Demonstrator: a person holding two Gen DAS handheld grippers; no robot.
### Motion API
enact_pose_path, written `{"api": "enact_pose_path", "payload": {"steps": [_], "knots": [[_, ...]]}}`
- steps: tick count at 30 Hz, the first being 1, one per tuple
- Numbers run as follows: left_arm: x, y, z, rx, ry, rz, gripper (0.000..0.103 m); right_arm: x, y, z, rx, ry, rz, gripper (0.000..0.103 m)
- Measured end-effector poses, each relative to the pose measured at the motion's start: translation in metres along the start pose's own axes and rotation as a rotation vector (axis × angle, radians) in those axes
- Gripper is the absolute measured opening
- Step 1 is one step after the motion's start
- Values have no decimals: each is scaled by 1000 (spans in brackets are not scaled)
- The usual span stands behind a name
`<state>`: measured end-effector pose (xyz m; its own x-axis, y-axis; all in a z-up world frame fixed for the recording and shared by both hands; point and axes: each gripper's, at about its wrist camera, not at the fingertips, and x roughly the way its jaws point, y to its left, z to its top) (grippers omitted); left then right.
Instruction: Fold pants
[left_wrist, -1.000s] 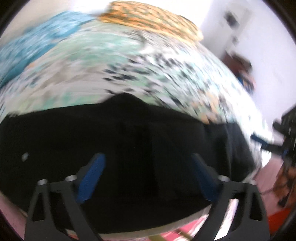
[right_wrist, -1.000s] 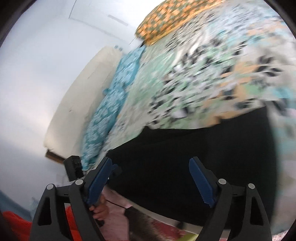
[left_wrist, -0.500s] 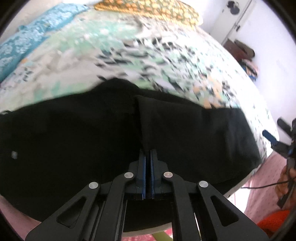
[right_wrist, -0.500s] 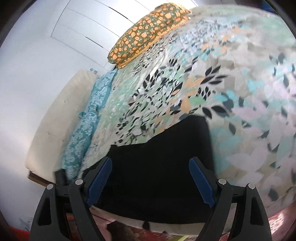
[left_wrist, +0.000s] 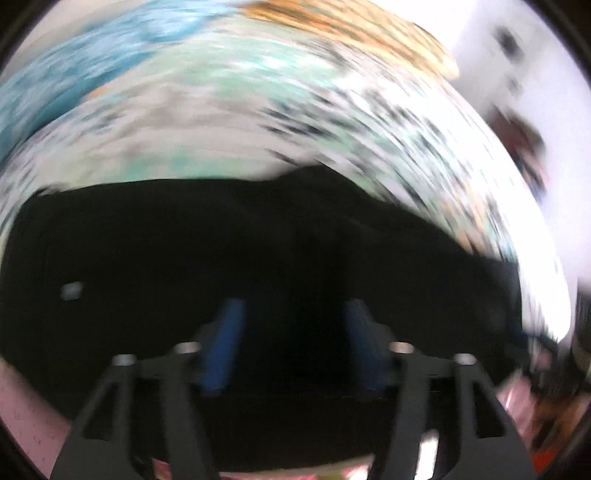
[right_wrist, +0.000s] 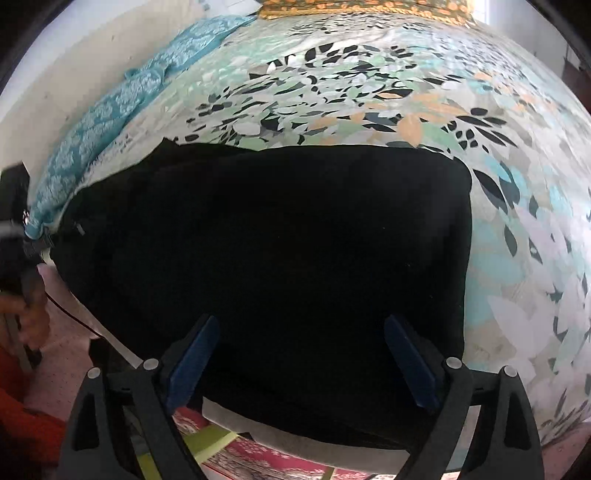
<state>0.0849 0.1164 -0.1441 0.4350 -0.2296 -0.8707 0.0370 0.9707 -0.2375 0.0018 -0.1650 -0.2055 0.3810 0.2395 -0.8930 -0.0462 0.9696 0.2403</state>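
Black pants lie spread along the near edge of a bed with a leaf-print sheet; the left wrist view shows the same dark cloth, blurred by motion. My left gripper hovers just over the pants with its jaws opening, blue pads apart and nothing pinched between them. My right gripper hangs above the pants near the mattress edge, its jaws opening wide, with only flat cloth beneath the gap.
An orange patterned pillow lies at the bed's far end and a turquoise patterned cloth runs along the wall side. A hand and a cable show at the left. A red patterned rug covers the floor below.
The left gripper snapped shut half a second ago and has spread again. The right gripper swung down over the pants and widened. Both views shifted closer to the cloth.
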Motion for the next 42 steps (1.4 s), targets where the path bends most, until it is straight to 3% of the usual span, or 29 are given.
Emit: {"api": "enact_pose_path", "payload": {"steps": [3,5,9,12,13,14,17,19,22,25,27,29,31,33,34,37,39,42], "knots": [[0,33,7,-151,25,-33,66,-4,-2,-1,16,-10,12,97],[2,33,5,-158,40,-71,66,-4,-3,-1,24,-12,18,98],[19,-6,-4,-6,117,-121,71,-4,0,2,30,-16,19,99],[29,-30,-10,104,138,-35,70,-23,-12,7,83,-71,66,97],[31,-36,-13,131,137,-16,49,-40,-23,8,121,-137,59,97],[32,-39,-15,141,146,-43,16,-52,-32,8,152,-187,36,97],[28,-53,-17,179,142,-63,12,-81,-64,8,224,-256,-158,99],[27,-55,-18,187,141,-65,11,-77,-73,10,189,-201,-248,99],[25,-48,-15,149,150,-102,11,-56,-60,10,84,-124,-262,98],[22,-45,-18,142,154,-119,11,-12,-49,4,-23,48,-358,97],[28,-46,-19,158,161,-96,11,-21,-57,6,57,8,-287,96],[32,-44,-20,150,168,-92,11,-43,-59,10,66,-52,-279,96],[33,-42,-19,138,172,-99,11,-66,-46,11,-23,-90,-248,97],[35,-41,-19,131,177,-103,12,-76,-20,0,-209,-34,-158,97],[35,-40,-19,127,179,-106,12,-75,-6,-9,-310,9,-155,97],[35,-38,-19,116,183,-114,12,-58,21,-40,-540,104,-327,97],[35,-37,-20,112,182,-115,12,-46,19,-43,-540,134,-384,97],[36,-38,-20,113,182,-114,12,-45,17,-36,-514,128,-393,96]]}}
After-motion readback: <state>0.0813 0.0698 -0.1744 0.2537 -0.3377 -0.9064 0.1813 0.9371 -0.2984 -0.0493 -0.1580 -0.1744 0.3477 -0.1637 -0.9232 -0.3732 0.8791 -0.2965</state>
